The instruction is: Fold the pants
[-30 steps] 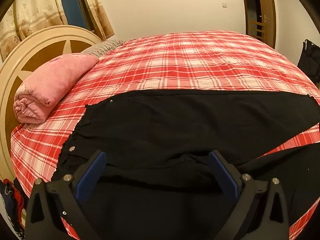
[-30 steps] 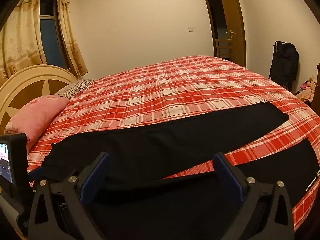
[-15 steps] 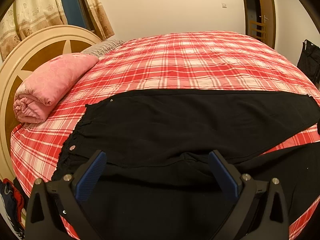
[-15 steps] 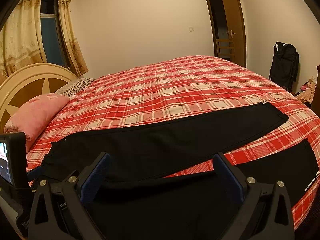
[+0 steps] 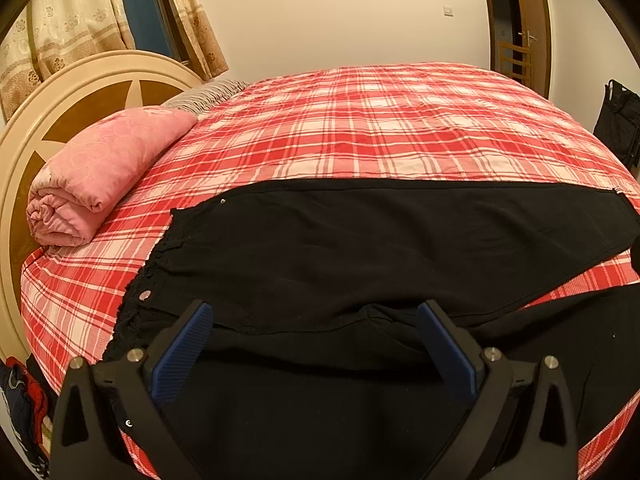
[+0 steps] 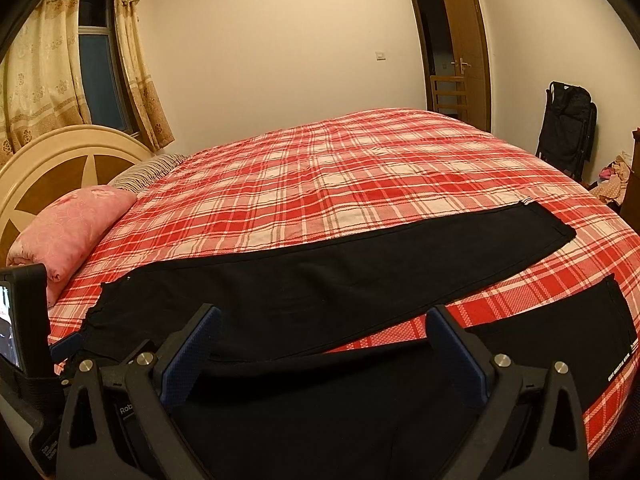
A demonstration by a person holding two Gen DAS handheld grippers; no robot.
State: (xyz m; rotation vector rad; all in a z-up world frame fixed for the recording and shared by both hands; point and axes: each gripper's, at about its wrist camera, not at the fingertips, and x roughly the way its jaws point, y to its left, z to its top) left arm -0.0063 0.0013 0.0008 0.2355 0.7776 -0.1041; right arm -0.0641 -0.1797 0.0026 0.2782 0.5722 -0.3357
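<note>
Black pants [image 5: 360,248] lie spread flat on the red plaid bed, waistband at the left near the headboard, legs running right. In the right wrist view the pants [image 6: 340,276] show both legs apart, the far leg ending at a cuff and the near leg bearing a white label at its hem. My left gripper [image 5: 316,316] is open and empty, hovering over the crotch and near hip area. My right gripper [image 6: 324,322] is open and empty over the near leg. The left gripper's body [image 6: 24,320] shows at the left edge of the right wrist view.
A rolled pink quilt [image 5: 100,176] lies by the round wooden headboard [image 5: 48,108]. The plaid bedcover [image 6: 360,168] stretches beyond the pants. A black folded stroller [image 6: 566,124] and an open door [image 6: 460,44] stand at the far right. Clothes lie on the floor at lower left [image 5: 20,396].
The right gripper has drifted slightly, so its view shifted a little; the pants and the left gripper stay as they were.
</note>
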